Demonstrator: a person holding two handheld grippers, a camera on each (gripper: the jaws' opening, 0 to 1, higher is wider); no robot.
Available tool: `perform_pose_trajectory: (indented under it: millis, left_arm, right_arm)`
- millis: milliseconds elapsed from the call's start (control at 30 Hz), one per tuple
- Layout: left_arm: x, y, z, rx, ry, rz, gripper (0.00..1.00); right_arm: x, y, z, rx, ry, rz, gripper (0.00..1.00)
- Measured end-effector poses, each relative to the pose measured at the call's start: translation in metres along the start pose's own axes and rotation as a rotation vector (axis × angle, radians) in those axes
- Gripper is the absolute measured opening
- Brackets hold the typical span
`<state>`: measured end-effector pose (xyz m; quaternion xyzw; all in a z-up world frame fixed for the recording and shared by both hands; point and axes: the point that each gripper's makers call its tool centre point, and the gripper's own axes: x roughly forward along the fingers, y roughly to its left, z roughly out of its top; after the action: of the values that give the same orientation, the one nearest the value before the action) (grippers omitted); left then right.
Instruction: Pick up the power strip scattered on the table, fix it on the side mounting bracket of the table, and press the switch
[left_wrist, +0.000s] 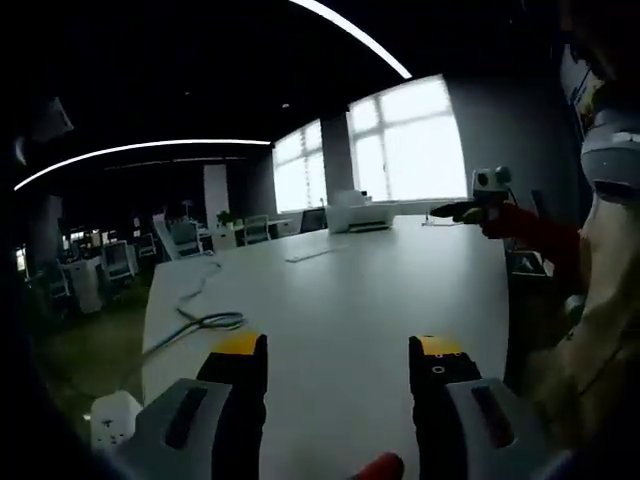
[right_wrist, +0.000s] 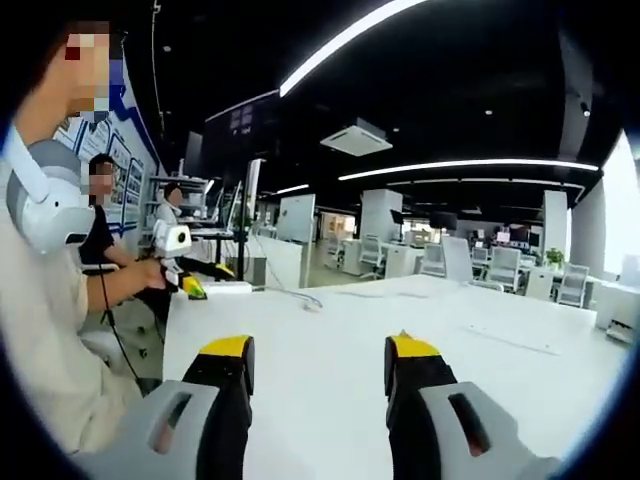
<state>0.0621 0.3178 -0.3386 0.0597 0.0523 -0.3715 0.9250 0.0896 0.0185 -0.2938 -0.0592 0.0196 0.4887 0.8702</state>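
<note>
Spread wide apart and holding nothing, the fingers (left_wrist: 240, 400) of the left gripper (left_wrist: 337, 352) rise over the near edge of the white table (left_wrist: 360, 290) in the left gripper view. A white power strip (left_wrist: 112, 420) shows low beside the table's left edge, just outside the left finger; whether it lies on the tabletop or hangs at the side cannot be told. Its grey cable (left_wrist: 205, 320) loops on the table just ahead of it and runs away along the left edge. Across the table, at its far right side, the right gripper (left_wrist: 452, 211) reaches in, held by a person in a red sleeve (left_wrist: 540, 232). A white printer (left_wrist: 358, 212) stands at the table's far end, under the bright windows (left_wrist: 410, 145).

Seen from the right gripper view, the right gripper (right_wrist: 320, 352) has its fingers (right_wrist: 228, 385) equally parted, nothing between them, above the same table (right_wrist: 330, 320). Beyond the table's left corner the left gripper (right_wrist: 195, 288) is held by a person's hand (right_wrist: 150, 275). Office chairs (right_wrist: 500, 268) stand past the table's far side.
</note>
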Motion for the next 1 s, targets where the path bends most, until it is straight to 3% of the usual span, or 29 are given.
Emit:
perform_pose_trajectory:
  millis: [1000]
  left_arm:
    - [0.0002, -0.0069, -0.0015, -0.007, 0.009, -0.028, 0.59]
  right_arm:
    - [0.0008, 0.0066, 0.0045, -0.002, 0.002, 0.008, 0.48]
